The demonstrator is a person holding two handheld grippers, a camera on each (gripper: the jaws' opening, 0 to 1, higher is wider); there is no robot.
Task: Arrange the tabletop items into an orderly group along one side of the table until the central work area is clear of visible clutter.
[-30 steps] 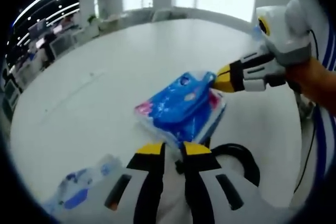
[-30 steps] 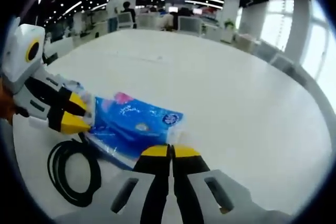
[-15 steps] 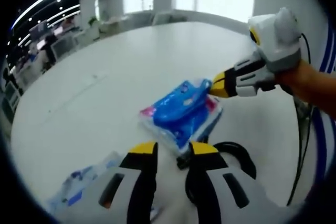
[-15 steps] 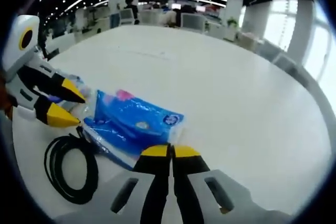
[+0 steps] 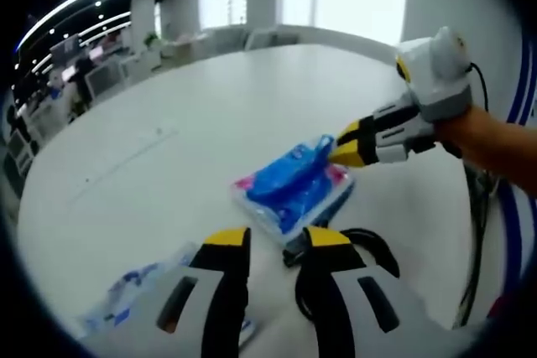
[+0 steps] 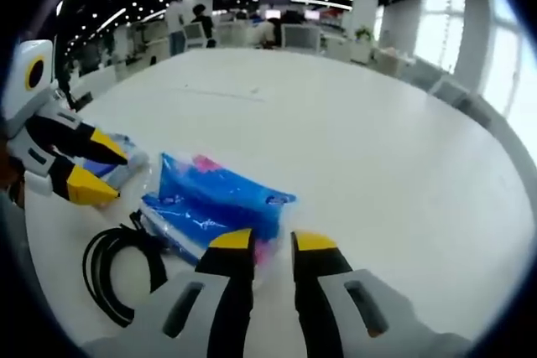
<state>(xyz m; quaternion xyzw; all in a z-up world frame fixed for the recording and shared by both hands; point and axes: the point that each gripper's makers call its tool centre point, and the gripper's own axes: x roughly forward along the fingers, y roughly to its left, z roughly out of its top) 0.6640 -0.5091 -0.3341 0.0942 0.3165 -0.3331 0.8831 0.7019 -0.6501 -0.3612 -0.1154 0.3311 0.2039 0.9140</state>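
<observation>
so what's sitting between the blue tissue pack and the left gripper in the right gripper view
In the right gripper view, the stretch between the blue tissue pack and the left gripper is mostly bare white table; the coiled black cable lies just below that gap.

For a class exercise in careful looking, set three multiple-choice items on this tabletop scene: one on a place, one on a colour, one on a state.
1. Where does the black cable coil lie on the white table?
A. beside the blue tissue pack
B. on top of the pack
C. at the far table edge

2. What colour are the tips of the gripper fingers?
A. red
B. yellow
C. green

3. How does the right gripper stand?
A. shut on the cable
B. shut with nothing in it
C. open

Answers:
1 A: in the right gripper view the coil lies next to the blue tissue pack.
2 B: both grippers' tips show yellow.
3 C: a clear gap separates its fingers, as on the left gripper.
</observation>
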